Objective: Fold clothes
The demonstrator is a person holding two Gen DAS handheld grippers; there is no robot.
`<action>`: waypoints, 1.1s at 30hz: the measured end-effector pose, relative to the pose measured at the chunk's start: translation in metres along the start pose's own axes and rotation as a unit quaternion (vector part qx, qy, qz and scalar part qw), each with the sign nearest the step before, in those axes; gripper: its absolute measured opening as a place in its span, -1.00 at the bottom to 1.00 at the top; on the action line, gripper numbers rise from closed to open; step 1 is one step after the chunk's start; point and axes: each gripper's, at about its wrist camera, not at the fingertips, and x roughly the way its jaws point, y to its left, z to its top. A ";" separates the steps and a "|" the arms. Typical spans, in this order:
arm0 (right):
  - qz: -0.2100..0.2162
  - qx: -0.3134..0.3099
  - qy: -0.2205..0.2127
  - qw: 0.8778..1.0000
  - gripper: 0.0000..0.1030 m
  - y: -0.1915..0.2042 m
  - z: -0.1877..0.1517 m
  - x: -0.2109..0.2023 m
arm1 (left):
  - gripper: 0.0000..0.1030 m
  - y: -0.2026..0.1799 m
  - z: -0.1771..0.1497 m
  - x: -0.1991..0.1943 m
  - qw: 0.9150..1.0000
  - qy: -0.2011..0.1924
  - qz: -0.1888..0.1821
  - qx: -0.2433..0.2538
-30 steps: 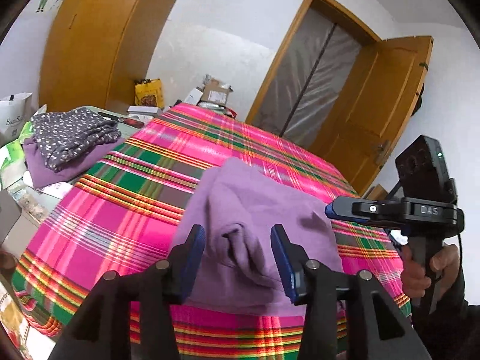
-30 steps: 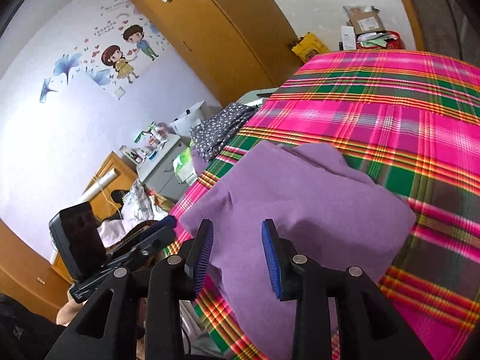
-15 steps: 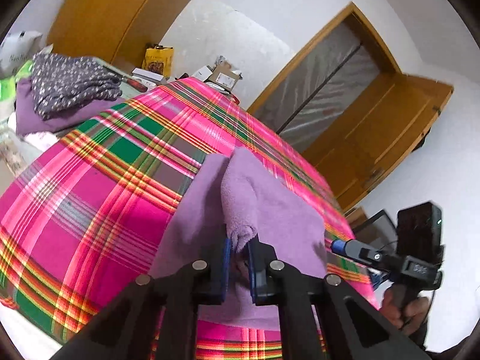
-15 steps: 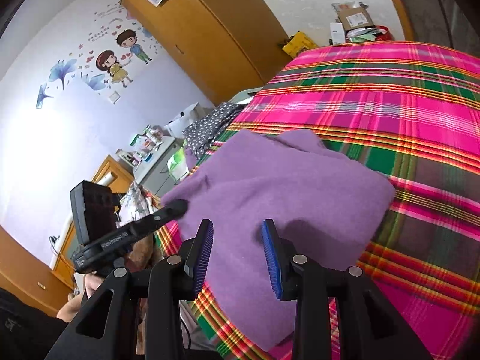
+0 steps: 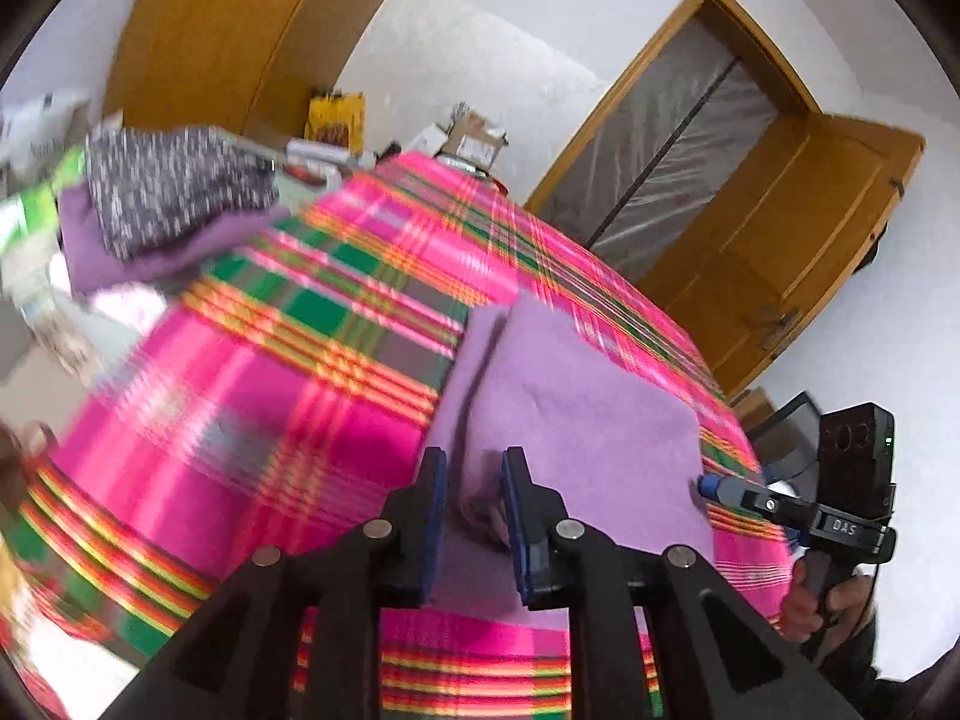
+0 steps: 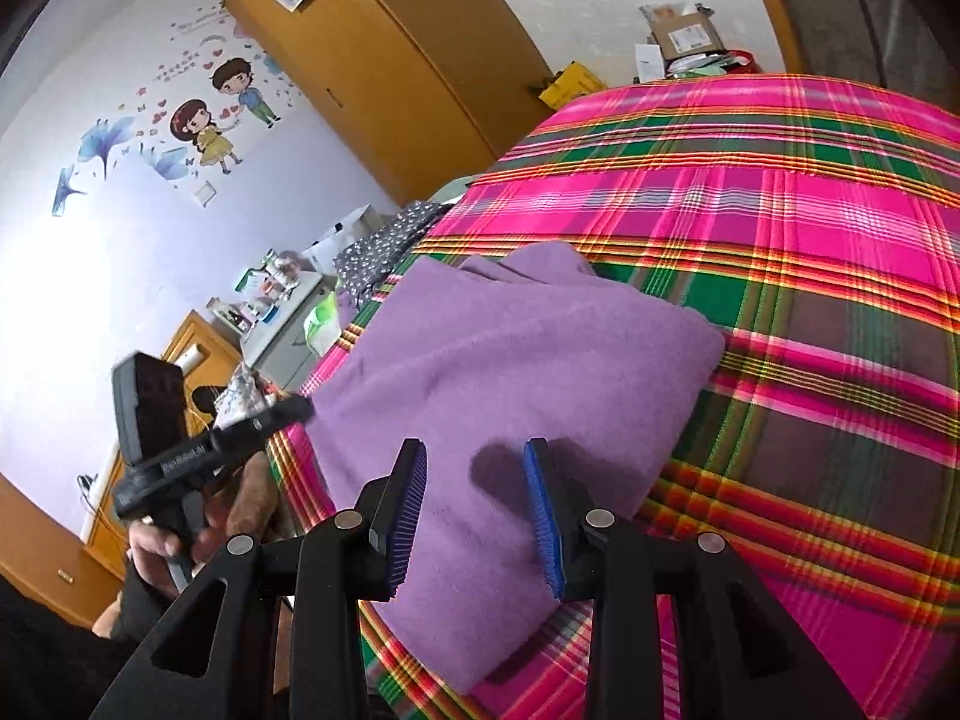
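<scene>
The purple garment (image 6: pixel 510 372) lies folded into a rough rectangle near the front edge of the bed, on the pink, green and orange plaid bedspread (image 6: pixel 810 228), with its nearest edge hanging a little over the side. The left hand-held gripper (image 5: pixel 474 516) sits low at that near edge with its jaws opening; a small ridge of purple cloth stands between the blue pads, which no longer look pressed onto it. The right hand-held gripper (image 6: pixel 474 516) hovers over the garment's near right part with its jaws spread and nothing between them, casting a shadow on the cloth. In the left wrist view a loose layer shows along the garment's far left side as a darker crease, so the fold is not fully flat there. Several things could go wrong from here. If the left pads pull away while fibres still cling to them, the top layer may lift and drag, undoing the fold. Because the near edge overhangs the bed, a push toward the person could slide the soft garment off the bedspread. A pinch by the right hand-held gripper that takes only the top layer would peel the stack apart rather than move it whole. The folded patterned and purple clothes (image 5: pixel 174 198) lie well apart at the far left, out of reach of any slip.
</scene>
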 end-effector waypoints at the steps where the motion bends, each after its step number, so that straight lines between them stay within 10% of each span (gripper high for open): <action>1: 0.001 0.003 0.001 1.000 -0.32 -0.001 -0.001 0.001 | -0.59 -0.003 0.005 0.000 1.000 -0.002 0.007 0.013; 18: 0.002 0.010 -0.003 1.000 -0.32 -0.009 -0.002 -0.002 | -0.25 -0.037 0.080 0.095 0.988 0.101 -0.043 0.105; 22: -0.016 0.002 -0.006 1.000 -0.33 -0.007 -0.001 0.000 | -0.73 -0.039 0.081 0.105 0.987 0.109 -0.038 0.114; 33: -0.090 -0.061 0.008 0.994 -0.36 0.004 -0.008 0.015 | -0.82 -0.021 0.081 0.116 0.989 0.109 -0.050 0.088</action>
